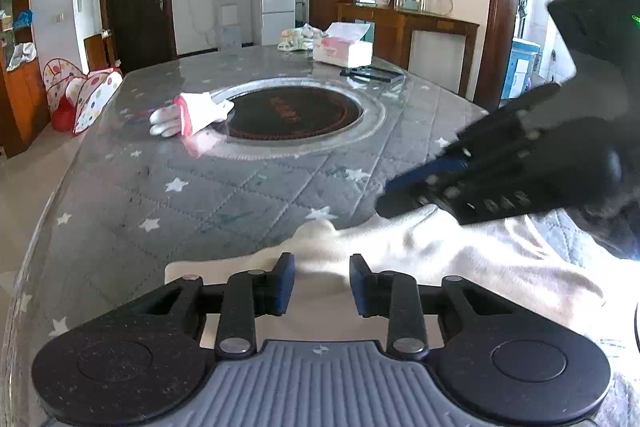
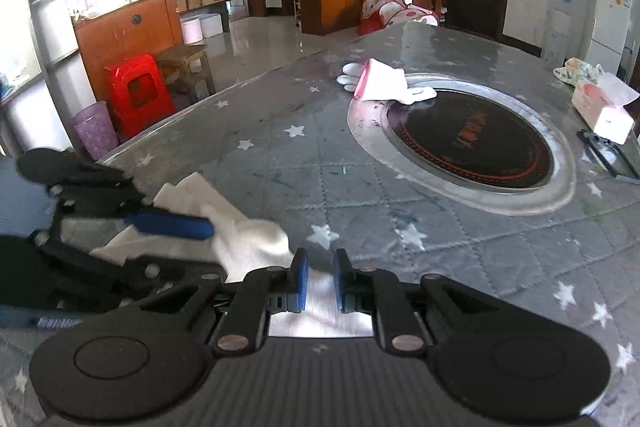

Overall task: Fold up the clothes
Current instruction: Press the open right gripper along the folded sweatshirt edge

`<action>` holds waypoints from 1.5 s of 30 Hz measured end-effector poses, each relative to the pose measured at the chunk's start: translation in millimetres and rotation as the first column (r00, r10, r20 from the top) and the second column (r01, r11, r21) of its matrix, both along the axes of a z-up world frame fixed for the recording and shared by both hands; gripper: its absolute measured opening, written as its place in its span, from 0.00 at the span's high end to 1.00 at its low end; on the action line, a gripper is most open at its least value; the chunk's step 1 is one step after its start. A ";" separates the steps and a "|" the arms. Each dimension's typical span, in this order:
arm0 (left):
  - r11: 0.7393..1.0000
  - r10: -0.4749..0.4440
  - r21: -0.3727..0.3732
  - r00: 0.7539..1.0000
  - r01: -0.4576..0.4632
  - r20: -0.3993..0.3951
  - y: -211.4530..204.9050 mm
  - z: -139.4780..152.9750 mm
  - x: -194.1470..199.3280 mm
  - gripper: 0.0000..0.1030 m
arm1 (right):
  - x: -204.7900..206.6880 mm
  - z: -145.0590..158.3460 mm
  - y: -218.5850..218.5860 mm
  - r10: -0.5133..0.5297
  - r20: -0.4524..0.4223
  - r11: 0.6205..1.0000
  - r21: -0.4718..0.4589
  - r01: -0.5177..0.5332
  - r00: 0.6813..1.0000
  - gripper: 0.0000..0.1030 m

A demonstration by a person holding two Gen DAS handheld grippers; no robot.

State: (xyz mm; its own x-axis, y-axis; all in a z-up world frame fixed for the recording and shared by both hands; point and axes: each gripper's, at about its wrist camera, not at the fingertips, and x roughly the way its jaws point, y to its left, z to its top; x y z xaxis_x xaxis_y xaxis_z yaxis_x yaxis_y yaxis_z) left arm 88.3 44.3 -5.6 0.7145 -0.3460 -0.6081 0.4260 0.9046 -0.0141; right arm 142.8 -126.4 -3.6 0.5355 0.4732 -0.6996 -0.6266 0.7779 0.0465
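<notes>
A white garment lies crumpled at the near edge of the star-patterned table. My left gripper is open and low over the garment's left part, with white cloth showing in the gap between its blue pads. My right gripper is open with a narrower gap, also over the white garment. In the left wrist view the right gripper comes in from the right, fingertips at the cloth. In the right wrist view the left gripper reaches in from the left over it. A small white and pink garment lies folded by the round hob.
A round black hob with a metal ring is set into the table's middle. At the far side are a tissue box, a patterned cloth bundle and a flat black item. A red stool stands on the floor.
</notes>
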 end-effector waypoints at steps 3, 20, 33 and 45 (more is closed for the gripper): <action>1.000 -0.001 -0.011 1.000 0.001 0.007 -1.8 3.2 -0.4 0.73 | -10.8 -1.6 -5.4 0.005 -0.008 1.000 0.007 -0.005 1.000 0.89; 0.999 0.038 -0.011 0.998 -0.039 -0.050 0.6 -11.4 18.9 0.78 | -15.4 -12.6 -15.8 -0.048 0.002 0.999 0.025 0.047 0.999 0.88; 0.999 0.042 0.006 0.999 -0.042 -0.014 -7.3 1.1 7.8 0.77 | -28.9 -3.4 -30.5 -0.060 0.026 0.998 -0.005 0.061 0.998 0.86; 0.999 0.034 0.017 0.999 -0.034 -0.030 -17.9 -7.4 12.1 0.77 | -61.0 -12.6 -61.7 -0.093 0.031 0.995 -0.043 0.095 0.995 0.85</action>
State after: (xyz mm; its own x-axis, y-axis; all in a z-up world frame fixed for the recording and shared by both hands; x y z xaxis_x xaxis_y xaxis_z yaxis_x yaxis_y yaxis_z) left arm 100.4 26.4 -13.0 0.7070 -0.3115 -0.6349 0.3946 0.9188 -0.0115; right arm 81.9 -188.2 -16.2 0.5963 0.3885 -0.7025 -0.5512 0.8343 -0.0064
